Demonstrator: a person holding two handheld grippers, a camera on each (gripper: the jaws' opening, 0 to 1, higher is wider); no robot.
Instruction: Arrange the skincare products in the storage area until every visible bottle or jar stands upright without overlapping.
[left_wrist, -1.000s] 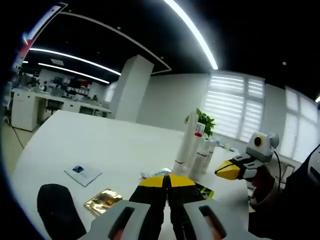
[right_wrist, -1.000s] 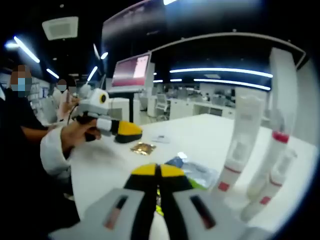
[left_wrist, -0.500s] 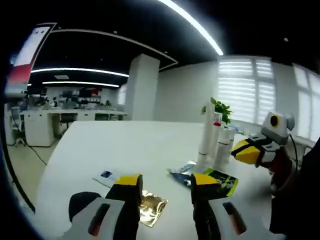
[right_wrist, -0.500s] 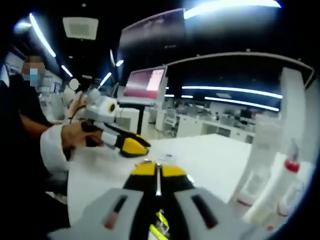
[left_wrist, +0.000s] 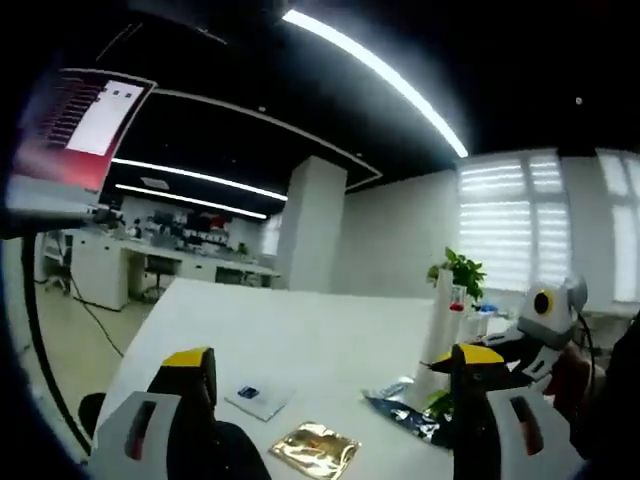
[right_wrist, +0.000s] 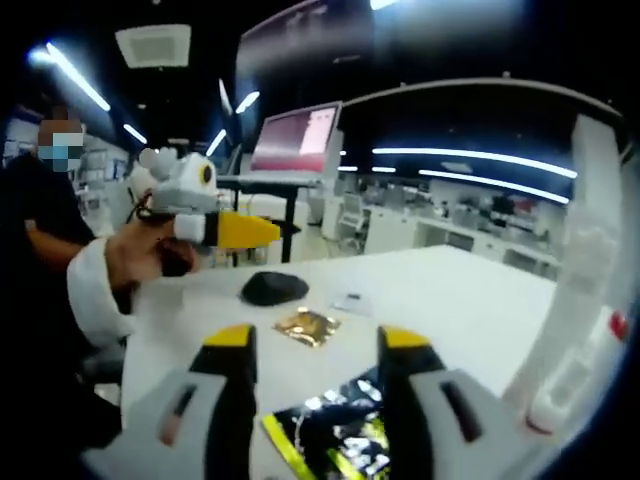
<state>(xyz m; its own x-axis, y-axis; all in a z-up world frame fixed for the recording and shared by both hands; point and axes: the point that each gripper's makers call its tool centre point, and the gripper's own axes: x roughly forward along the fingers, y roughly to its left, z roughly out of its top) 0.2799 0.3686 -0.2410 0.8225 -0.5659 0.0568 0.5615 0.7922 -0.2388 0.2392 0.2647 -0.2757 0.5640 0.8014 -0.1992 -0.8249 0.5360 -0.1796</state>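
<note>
In the left gripper view my left gripper (left_wrist: 335, 360) stands wide open above the white table (left_wrist: 300, 330), nothing between its jaws. A tall white tube (left_wrist: 438, 325) and a red-capped bottle (left_wrist: 457, 300) stand upright at the right. The right gripper (left_wrist: 540, 330) shows partly behind my own right jaw. In the right gripper view my right gripper (right_wrist: 318, 340) is also open and empty, over a black and yellow-green sachet (right_wrist: 335, 435). A white tube (right_wrist: 578, 330) stands blurred at the right edge. A hand holds the left gripper (right_wrist: 262, 232) up at the left.
A gold sachet (left_wrist: 318, 448) (right_wrist: 306, 324), a small white card (left_wrist: 258, 397) (right_wrist: 350, 300) and a silvery sachet (left_wrist: 400, 410) lie flat on the table. A black rounded object (right_wrist: 273, 287) sits beyond the gold sachet. A potted plant (left_wrist: 460, 272) stands behind the tubes. A person's white sleeve (right_wrist: 95, 295) is at the left.
Both grippers went from shut to open; the left opened first and is wider now, the right opened in the last half second. Both cameras have shifted.
</note>
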